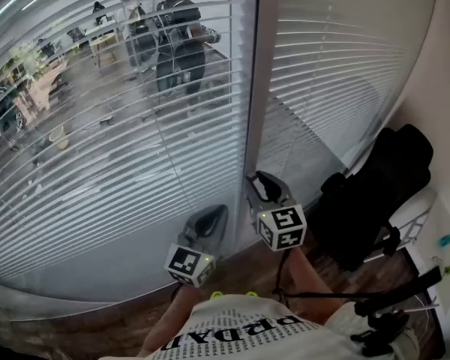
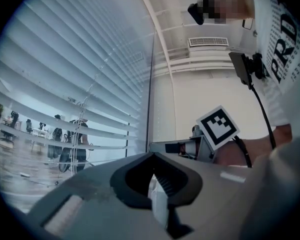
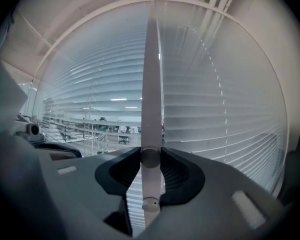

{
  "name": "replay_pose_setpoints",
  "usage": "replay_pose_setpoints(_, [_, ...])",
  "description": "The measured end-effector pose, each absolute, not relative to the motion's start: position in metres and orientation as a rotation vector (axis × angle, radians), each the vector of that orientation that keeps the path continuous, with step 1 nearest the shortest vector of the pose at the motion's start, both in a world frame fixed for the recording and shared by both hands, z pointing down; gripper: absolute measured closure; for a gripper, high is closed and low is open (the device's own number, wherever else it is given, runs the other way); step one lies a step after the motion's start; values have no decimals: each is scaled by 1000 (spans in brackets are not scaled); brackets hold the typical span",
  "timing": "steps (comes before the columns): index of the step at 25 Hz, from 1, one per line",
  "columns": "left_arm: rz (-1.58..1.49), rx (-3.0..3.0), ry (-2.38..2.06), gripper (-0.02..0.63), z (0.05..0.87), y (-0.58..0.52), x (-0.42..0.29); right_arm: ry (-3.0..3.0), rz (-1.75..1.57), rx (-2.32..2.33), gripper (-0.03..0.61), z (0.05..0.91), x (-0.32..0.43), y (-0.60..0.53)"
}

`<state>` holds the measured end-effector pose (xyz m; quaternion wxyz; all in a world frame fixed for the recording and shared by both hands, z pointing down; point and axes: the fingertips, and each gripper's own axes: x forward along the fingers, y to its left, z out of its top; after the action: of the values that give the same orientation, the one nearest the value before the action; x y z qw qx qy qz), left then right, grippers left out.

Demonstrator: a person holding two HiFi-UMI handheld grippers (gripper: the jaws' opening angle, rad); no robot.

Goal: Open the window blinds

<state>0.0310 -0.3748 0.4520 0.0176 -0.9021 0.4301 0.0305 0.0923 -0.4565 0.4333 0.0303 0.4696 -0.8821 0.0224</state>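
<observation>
White slatted blinds (image 1: 112,148) fill the upper left and centre of the head view, hanging over a glass wall on either side of a pale upright post (image 1: 253,73). Through the left-hand slats a room with people shows; the right-hand slats lie closer together. The left gripper (image 1: 212,217) points at the blinds at lower centre, with the right gripper (image 1: 260,181) just beside it against the foot of the post. A black bag (image 1: 375,193) sits at right, and a printed white shirt (image 1: 240,336) edges the bottom of the frame.

From the left gripper view, the blinds run across the upper left. This gripper's jaws stand close together at bottom centre with a pale strip in the narrow gap; whether they grip anything cannot be told. The other gripper's marker cube (image 2: 217,126) shows at right.

From the right gripper view, a pale round wand (image 3: 151,84) rises straight up the middle of the frame in front of the blinds. The jaws are closed against it from both sides at bottom centre.
</observation>
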Motion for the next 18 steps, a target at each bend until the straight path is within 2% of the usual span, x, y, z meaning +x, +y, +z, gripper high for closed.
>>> replay_pose_setpoints(9, [93,-2803,1348,621,447,-375,31,-2779,240,1477,445,432,93,-458])
replay_pose_setpoints(18, [103,-2822,1332,621,449,-377,36,-2770,257,1498,453,438,90,-457])
